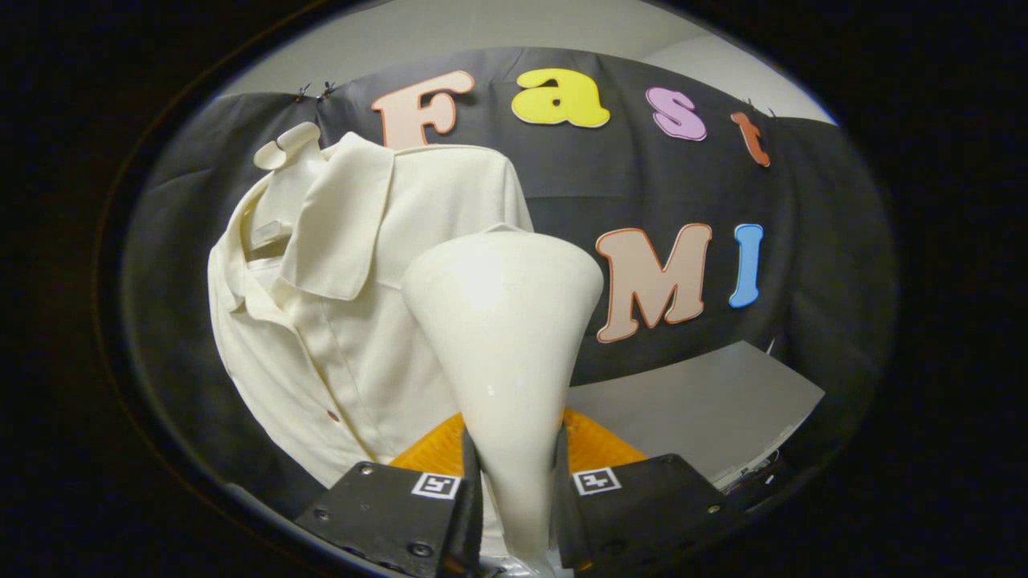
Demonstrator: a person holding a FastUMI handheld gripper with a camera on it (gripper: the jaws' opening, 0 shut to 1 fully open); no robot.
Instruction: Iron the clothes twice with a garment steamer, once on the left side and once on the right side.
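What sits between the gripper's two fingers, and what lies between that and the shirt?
The garment steamer, clamped by the gripper. The gripper view shows nothing else before the shirt.

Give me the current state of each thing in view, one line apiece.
Gripper: shut on the steamer's neck, both fingers pressing its sides.
Cream cone-shaped garment steamer: held upright between the fingers, wide head raised in front of the shirt.
Cream collared button-up shirt: hanging on a pale hanger, collar folded down, placket buttoned.
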